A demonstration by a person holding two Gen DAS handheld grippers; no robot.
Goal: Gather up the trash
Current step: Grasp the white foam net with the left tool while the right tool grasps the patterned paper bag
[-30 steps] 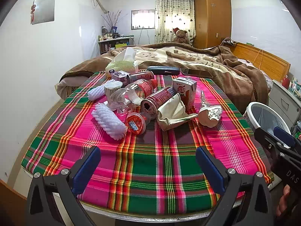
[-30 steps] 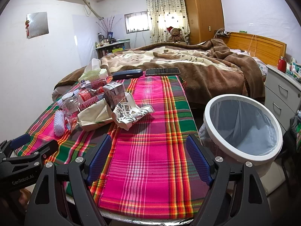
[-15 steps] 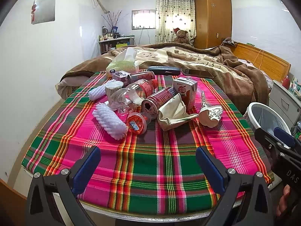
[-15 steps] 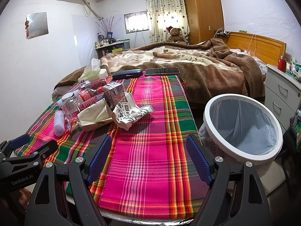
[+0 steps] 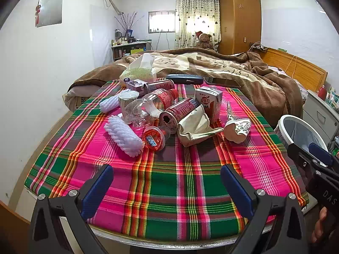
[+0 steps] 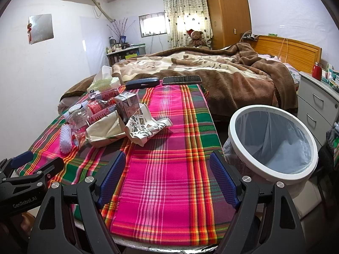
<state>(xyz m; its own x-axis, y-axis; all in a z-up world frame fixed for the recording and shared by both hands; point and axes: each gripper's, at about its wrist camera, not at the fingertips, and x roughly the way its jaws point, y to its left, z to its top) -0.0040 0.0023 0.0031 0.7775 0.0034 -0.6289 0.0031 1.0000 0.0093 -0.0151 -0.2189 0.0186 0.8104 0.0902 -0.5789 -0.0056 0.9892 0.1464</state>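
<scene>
We see left gripper (image 5: 166,187) jaws apart, nothing between; right gripper (image 6: 167,177) likewise wide, bare. Trash pile well ahead of left jaws on pink-green plaid tablecloth (image 5: 169,182): white foam net sleeve (image 5: 124,135), red-lidded plastic cup (image 5: 153,138), red-labelled tin can (image 5: 179,114) on side, crushed clear plastic bottle (image 5: 148,108), crumpled beige paper bag (image 5: 196,127). White-rimmed lined trash bin (image 6: 273,141) just beside right jaws. Left gripper body reads "GenRobot.AI".
</scene>
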